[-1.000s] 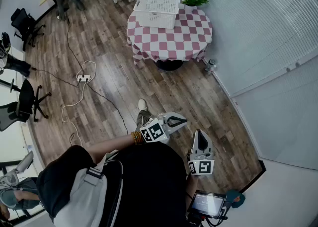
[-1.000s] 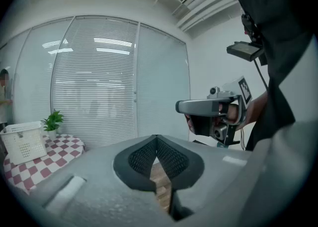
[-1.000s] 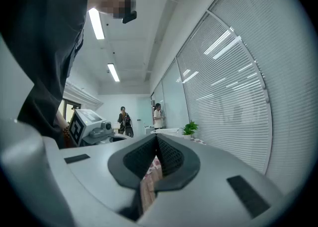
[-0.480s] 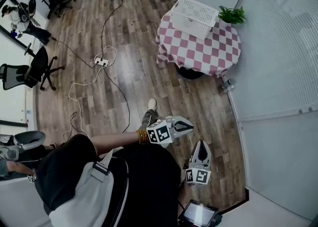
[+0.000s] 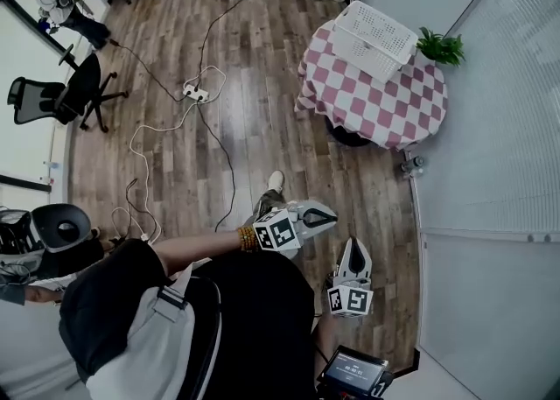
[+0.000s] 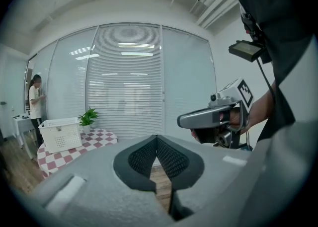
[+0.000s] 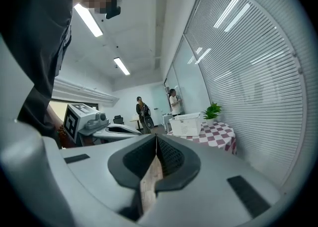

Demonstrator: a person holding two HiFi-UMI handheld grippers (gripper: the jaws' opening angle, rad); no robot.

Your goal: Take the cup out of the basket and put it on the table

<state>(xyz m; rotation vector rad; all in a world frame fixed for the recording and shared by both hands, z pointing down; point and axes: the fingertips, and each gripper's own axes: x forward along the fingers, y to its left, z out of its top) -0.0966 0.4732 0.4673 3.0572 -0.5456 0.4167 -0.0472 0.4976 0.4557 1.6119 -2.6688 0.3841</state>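
The white slatted basket [image 5: 376, 38] stands on the round table with a red and white checked cloth [image 5: 385, 114], far across the wooden floor. No cup shows; the basket's inside is hidden. My left gripper [image 5: 331, 213] and right gripper [image 5: 354, 248] are held close to the body, both shut and empty, pointing towards the table. The left gripper view shows its pads [image 6: 149, 154] meeting, with the basket [image 6: 60, 134] and table [image 6: 79, 152] small at the left. In the right gripper view the jaws are likewise together, and the basket [image 7: 186, 124] lies ahead.
A potted plant [image 5: 440, 46] stands on the table beside the basket, next to a wall of blinds [image 5: 490, 127]. A white power strip with cables [image 5: 194, 92] lies on the floor. Office chairs [image 5: 52, 99] stand at the left. Two people [image 7: 174, 103] stand beyond the table.
In the head view the table and basket have slid right and lower in the picture. Both grippers stay shut in front of the body.
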